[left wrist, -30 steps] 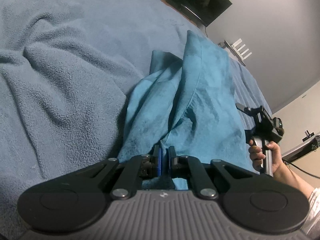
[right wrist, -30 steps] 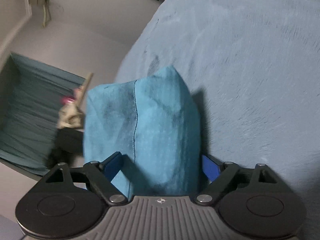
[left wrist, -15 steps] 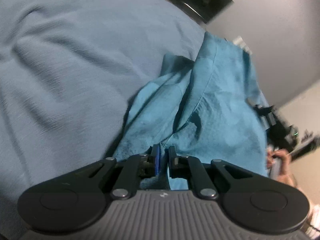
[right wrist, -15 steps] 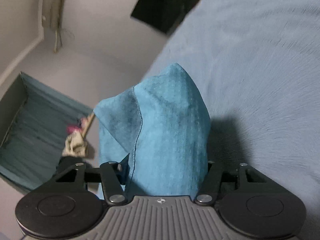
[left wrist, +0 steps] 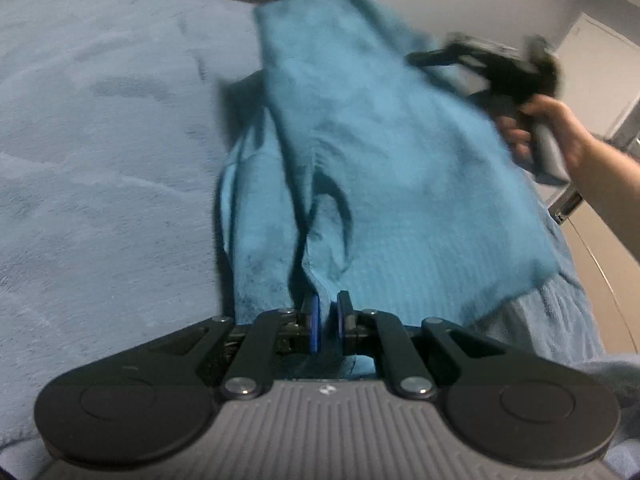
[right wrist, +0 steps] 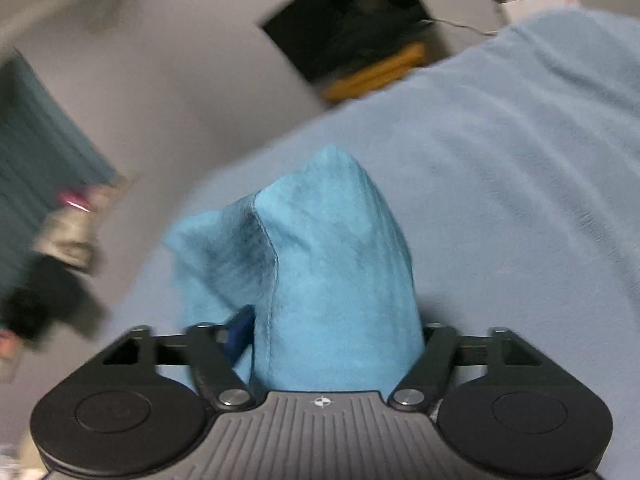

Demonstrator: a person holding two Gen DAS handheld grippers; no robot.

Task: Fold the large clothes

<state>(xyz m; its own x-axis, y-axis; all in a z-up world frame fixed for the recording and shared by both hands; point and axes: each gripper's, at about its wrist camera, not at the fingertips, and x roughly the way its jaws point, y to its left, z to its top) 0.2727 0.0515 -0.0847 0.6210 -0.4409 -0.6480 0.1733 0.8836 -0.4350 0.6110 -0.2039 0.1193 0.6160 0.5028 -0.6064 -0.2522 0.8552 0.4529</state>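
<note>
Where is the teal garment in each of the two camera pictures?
Left wrist view: teal garment fills the centre, running up from the left gripper.
Right wrist view: teal garment rises mid-frame from the right gripper.
Shared landmark: light blue blanket.

Left claw (left wrist: 328, 326) pinched nearly closed, right claw (right wrist: 332, 336) jaws spread wider, both raised

Right tongs (left wrist: 496, 64) blurred by motion in the left wrist view, their tips hidden behind the teal garment (left wrist: 400, 184); in the right wrist view the garment covers the right pad; the left tongs (right wrist: 36, 296) appear only as a dark smear at the frame edge
</note>
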